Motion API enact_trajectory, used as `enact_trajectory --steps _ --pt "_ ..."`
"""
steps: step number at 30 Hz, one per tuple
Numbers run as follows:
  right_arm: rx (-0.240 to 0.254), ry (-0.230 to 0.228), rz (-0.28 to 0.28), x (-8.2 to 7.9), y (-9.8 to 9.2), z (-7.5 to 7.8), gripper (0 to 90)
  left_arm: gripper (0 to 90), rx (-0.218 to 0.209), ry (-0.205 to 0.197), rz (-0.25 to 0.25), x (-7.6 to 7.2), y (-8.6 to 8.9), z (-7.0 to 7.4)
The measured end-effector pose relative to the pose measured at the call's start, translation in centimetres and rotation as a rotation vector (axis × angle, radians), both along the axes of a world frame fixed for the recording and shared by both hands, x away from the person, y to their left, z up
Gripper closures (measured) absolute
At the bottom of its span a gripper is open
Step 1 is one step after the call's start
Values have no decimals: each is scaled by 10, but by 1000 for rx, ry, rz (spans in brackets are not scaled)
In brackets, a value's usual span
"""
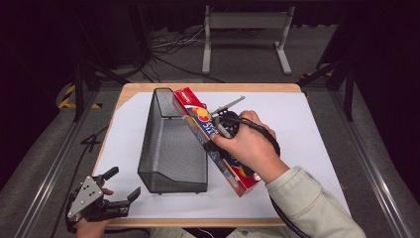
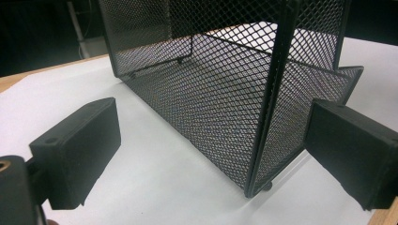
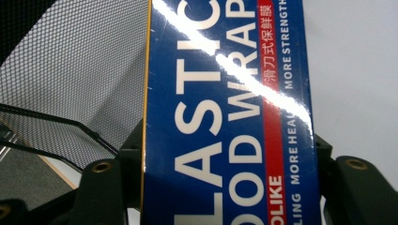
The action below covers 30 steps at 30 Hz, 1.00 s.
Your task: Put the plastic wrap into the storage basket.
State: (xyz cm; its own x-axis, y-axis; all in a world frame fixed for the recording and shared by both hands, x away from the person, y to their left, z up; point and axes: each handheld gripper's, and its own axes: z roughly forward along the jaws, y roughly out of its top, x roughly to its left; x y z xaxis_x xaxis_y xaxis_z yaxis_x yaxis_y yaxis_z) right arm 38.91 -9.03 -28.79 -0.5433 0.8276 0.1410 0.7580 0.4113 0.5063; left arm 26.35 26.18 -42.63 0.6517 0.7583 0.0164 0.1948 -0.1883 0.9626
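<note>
From above, the right gripper (image 1: 218,136) pinches the wrap box (image 1: 198,116), which is tilted beside the mesh basket (image 1: 171,144), while the left gripper (image 1: 121,186) sits spread near the table (image 1: 208,87) edge. Left gripper view gets the basket corner up close between its wide-apart jaws. Right gripper view has the box label, "FOOD WRAP", clamped between its jaws.

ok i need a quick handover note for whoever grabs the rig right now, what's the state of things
Right gripper: shut on the plastic wrap box, held tilted over the right wall of the mesh basket.
Left gripper: open, holding nothing, at the table's near left corner, aimed at the basket's near end.
Basket: on the white sheet, nothing inside it.
Done: box picked up and brought to the basket.
Left: probably lowering the box into the basket and letting go.
</note>
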Motion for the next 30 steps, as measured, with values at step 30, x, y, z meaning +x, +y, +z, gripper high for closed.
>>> enact_trajectory --steps 30 --pt "27 57 -46 17 57 -26 397 52 4 -9 3 0 -2 -1"
